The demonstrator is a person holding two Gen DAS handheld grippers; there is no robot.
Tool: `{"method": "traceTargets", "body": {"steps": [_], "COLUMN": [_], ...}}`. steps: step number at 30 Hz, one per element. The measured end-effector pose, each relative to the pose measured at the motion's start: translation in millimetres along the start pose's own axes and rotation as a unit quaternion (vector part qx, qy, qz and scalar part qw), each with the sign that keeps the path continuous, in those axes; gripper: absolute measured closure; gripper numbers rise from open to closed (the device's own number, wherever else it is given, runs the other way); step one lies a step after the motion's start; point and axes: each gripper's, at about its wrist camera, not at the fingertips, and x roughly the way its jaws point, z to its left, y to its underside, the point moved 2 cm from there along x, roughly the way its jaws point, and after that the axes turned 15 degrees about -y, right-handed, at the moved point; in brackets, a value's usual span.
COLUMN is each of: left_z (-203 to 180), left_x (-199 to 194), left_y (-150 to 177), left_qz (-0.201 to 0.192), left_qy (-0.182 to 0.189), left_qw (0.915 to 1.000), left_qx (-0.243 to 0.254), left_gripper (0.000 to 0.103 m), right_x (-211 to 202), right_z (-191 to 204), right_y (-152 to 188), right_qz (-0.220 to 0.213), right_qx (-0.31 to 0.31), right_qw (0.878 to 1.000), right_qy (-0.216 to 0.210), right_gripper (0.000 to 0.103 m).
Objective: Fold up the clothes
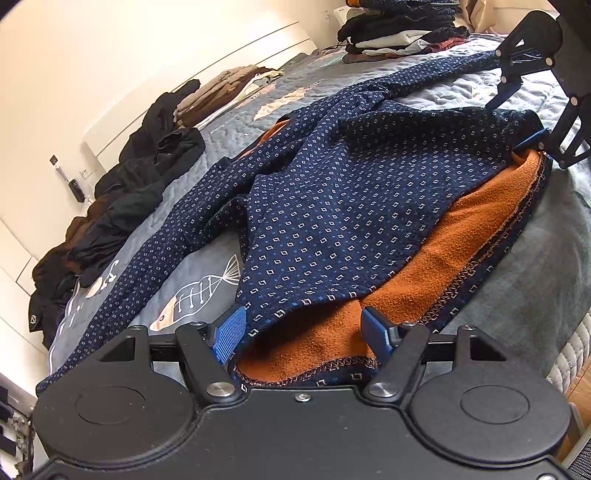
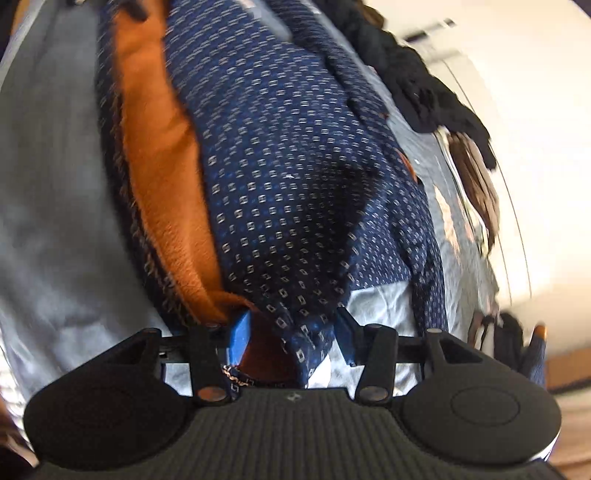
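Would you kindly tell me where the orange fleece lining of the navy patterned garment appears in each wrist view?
Left wrist view: the orange fleece lining runs along the lower right, from the near hem up toward the far corner of the navy patterned garment.
Right wrist view: the lining is a tall strip left of centre.
Shared landmark: the pile of dark clothes along the bed's far side.

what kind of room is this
Most likely a bedroom: the clothes lie on a bed with a grey quilted bedspread, its mattress edge shows at the right, and a stack of folded clothes sits at the far end.
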Motion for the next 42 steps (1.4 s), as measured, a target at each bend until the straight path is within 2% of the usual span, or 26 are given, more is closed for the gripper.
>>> {"method": "traceTargets", "body": {"steps": [1, 3, 4, 10, 13, 16, 19, 20, 23, 27, 30, 33, 35, 37, 38, 40, 42], "left_z": [0, 0, 1, 7, 6, -3, -10, -10, -2, 0, 1, 3, 5, 10, 13, 19, 23], "left_x": [0, 0, 0, -1, -3, -1, 0, 1, -5, -19, -20, -9, -3, 2, 5, 9, 11], "left_y": [0, 0, 0, -2, -1, 4, 10, 11, 13, 18, 23, 24, 23, 22, 20, 18, 17], "left_qz": [0.0, 0.0, 0.0, -0.006, -0.007, -0.003, -0.005, -0.003, -0.004, -0.023, -0.029, -0.016, -0.006, 0.008, 0.017, 0.029, 0.032], "left_qy": [0.0, 0.0, 0.0, -0.005, -0.005, -0.009, -0.022, -0.026, -0.003, 0.029, 0.023, 0.018, 0.024, 0.034, 0.04, 0.05, 0.052], "left_qw": [1.0, 1.0, 1.0, 0.9999, 0.9999, 0.9996, 0.9979, 0.9974, 0.9985, 0.9972, 0.9961, 0.9965, 0.9973, 0.9985, 0.9987, 0.9983, 0.9979], "left_qx": [0.0, -0.001, -0.002, -0.015, -0.01, 0.025, 0.062, 0.067, 0.054, 0.065, 0.08, 0.081, 0.069, 0.043, 0.028, -0.002, -0.02], "left_gripper": [0.035, 0.035, 0.034, 0.034, 0.034, 0.034, 0.033, 0.033, 0.033, 0.032, 0.032, 0.031, 0.031, 0.034, 0.041, 0.046, 0.058], "right_x": [1, -2, -3, -44, -74, -96, -87, -84, -74, -75, -76, -81, -84, -94, -99, -106, -105], "right_z": [0, -4, -6, -35, -52, -57, -51, -48, -37, -30, -34, -40, -44, -46, -47, -48, -44], "right_y": [1, 2, 3, 18, 31, 43, 54, 58, 66, 73, 81, 82, 80, 78, 77, 73, 64], "right_qz": [-0.003, -0.015, -0.02, -0.042, -0.054, -0.054, -0.028, -0.019, 0.0, -0.002, 0.001, -0.005, -0.013, -0.039, -0.053, -0.079, -0.097], "right_qx": [-0.008, 0.0, 0.004, 0.063, 0.114, 0.142, 0.154, 0.159, 0.174, 0.195, 0.218, 0.248, 0.269, 0.288, 0.298, 0.312, 0.315], "right_qw": [1.0, 1.0, 1.0, 0.995, 0.989, 0.986, 0.987, 0.987, 0.985, 0.979, 0.973, 0.965, 0.959, 0.952, 0.949, 0.942, 0.939], "right_qy": [0.0, 0.013, 0.019, 0.067, 0.074, 0.064, 0.032, 0.021, -0.02, -0.055, -0.078, -0.085, -0.086, -0.09, -0.093, -0.095, -0.098], "right_gripper": [0.061, 0.081, 0.098, 0.098, 0.098, 0.098, 0.098, 0.098, 0.098, 0.098, 0.098, 0.091, 0.074, 0.064, 0.061, 0.058, 0.056]}}
